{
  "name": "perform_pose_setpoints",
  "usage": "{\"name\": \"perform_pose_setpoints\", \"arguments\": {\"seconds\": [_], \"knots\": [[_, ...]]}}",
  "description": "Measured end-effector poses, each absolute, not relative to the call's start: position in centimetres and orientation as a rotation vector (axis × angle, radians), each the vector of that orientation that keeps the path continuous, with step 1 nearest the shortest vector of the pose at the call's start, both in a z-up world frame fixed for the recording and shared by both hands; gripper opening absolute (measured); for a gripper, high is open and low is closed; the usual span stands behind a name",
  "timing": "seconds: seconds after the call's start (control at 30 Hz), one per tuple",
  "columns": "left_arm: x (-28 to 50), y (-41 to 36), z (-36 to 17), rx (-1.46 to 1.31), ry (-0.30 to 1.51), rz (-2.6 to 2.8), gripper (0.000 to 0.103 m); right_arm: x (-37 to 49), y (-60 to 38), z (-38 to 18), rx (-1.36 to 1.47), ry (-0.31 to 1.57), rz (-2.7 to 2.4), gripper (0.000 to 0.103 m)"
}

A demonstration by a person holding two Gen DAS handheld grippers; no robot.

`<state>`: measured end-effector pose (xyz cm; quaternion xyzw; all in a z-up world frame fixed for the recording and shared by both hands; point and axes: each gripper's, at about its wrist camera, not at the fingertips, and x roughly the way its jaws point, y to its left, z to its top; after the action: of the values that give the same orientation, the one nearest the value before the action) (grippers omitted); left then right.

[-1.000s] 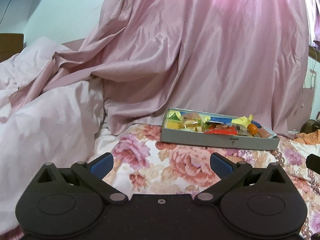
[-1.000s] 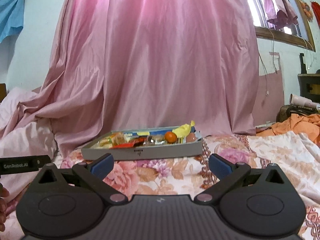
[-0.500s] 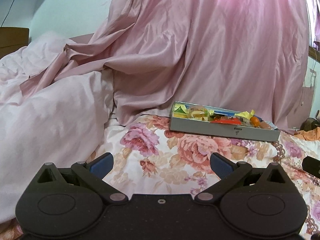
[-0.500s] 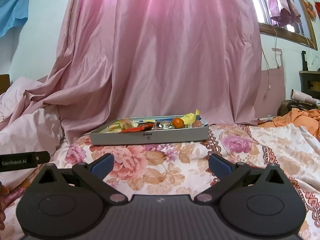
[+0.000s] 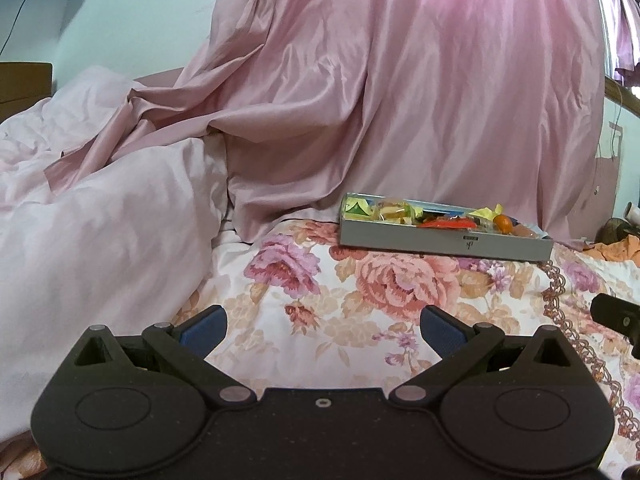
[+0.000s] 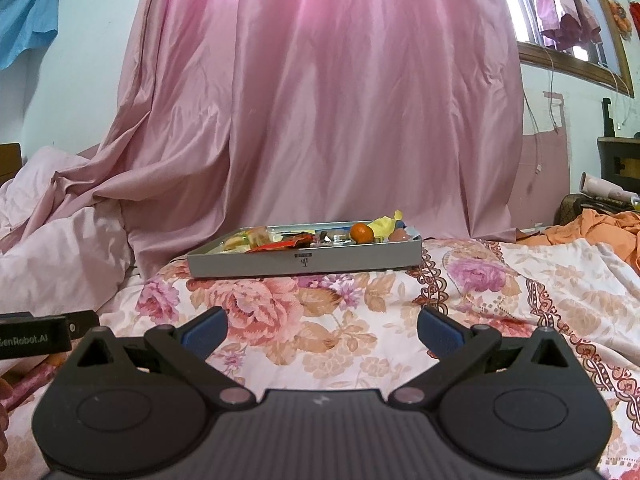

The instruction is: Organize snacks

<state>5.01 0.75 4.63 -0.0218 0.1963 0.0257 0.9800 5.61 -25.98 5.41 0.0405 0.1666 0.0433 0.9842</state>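
Note:
A shallow grey box (image 5: 440,240) (image 6: 304,262) full of mixed snacks lies on the flowered bedspread, ahead of both grippers. In it I see a small orange fruit (image 6: 361,233) (image 5: 503,223), a red packet (image 6: 280,245) (image 5: 444,223), yellow wrappers (image 6: 386,224) and a clear pack of sweets (image 5: 394,212). My left gripper (image 5: 322,326) is open and empty, well short of the box. My right gripper (image 6: 320,330) is open and empty, also short of the box.
A pink curtain (image 6: 340,100) hangs right behind the box. A pale pink duvet (image 5: 100,232) is heaped on the left. Orange cloth (image 6: 596,228) lies at the right. The other gripper's body shows at each view's edge (image 6: 36,338) (image 5: 618,314).
Both grippers have pulled back from the box and risen a little, so more flowered bedspread shows in front. Both jaws stay open.

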Motion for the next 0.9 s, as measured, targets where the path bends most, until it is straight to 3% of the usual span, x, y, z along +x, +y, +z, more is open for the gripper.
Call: {"name": "perform_pose_setpoints", "arguments": {"seconds": [0.9], "knots": [[5.8, 1.3, 2.8, -0.028, 0.37, 0.054, 0.102, 5.7, -25.7, 3.2, 0.078, 0.337, 0.092, 0.103]]}}
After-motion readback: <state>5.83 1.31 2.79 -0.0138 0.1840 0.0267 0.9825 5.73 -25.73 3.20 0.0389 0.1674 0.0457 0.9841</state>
